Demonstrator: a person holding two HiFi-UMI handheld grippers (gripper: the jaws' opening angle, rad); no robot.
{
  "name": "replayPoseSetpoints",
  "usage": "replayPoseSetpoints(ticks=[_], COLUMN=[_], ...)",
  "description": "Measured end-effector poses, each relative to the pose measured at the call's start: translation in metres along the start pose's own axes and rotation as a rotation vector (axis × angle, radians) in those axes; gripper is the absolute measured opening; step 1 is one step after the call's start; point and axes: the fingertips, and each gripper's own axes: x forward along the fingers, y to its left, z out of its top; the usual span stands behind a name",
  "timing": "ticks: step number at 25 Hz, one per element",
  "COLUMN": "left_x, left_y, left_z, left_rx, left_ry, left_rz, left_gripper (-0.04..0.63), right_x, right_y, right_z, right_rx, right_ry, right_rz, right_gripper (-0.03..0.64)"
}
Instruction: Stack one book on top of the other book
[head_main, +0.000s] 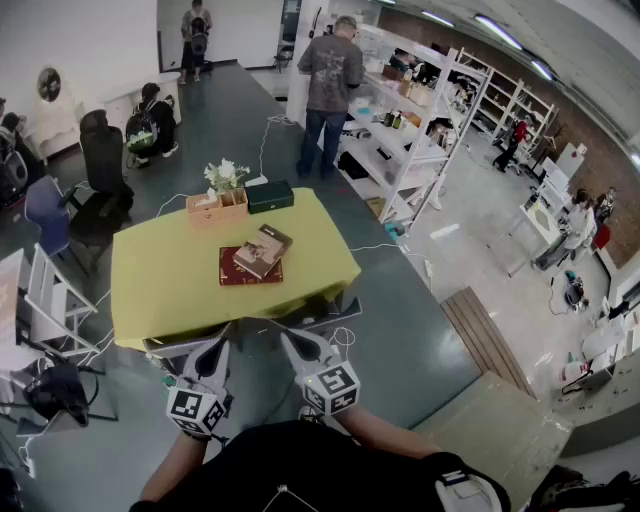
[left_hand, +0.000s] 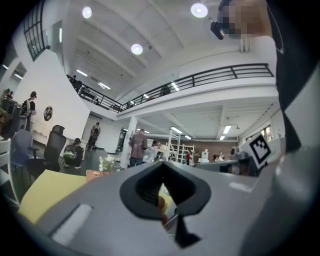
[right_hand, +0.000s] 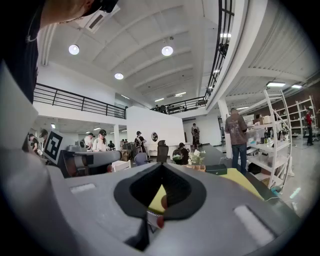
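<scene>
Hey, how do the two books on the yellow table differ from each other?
The red book lies directly on the yellow table, while the brown book rests on top of it. The red book sits roughly square with the table's near edge; the brown book is turned at an angle across it. The red book is darker, the brown book paler. Both lie flat and closed.

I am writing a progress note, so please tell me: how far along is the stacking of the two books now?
Done, it seems: the brown book lies askew on the red book on the yellow table. In hand: nothing; the left gripper and the right gripper are shut and empty, short of the table's near edge. Left: at most straightening the top book.
</scene>
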Motion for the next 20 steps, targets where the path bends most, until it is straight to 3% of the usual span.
replayPoseSetpoints(ticks=[20], left_x=[-0.063], left_y=[0.052], left_z=[-0.002], left_rx=[-0.017], left_ry=[-0.007], left_rz=[-0.004], left_gripper=[0.006], right_x=[0.029], right_y=[0.079], right_z=[-0.009], right_rx=[-0.037], right_ry=[0.006], right_rz=[-0.008], right_gripper=[0.003])
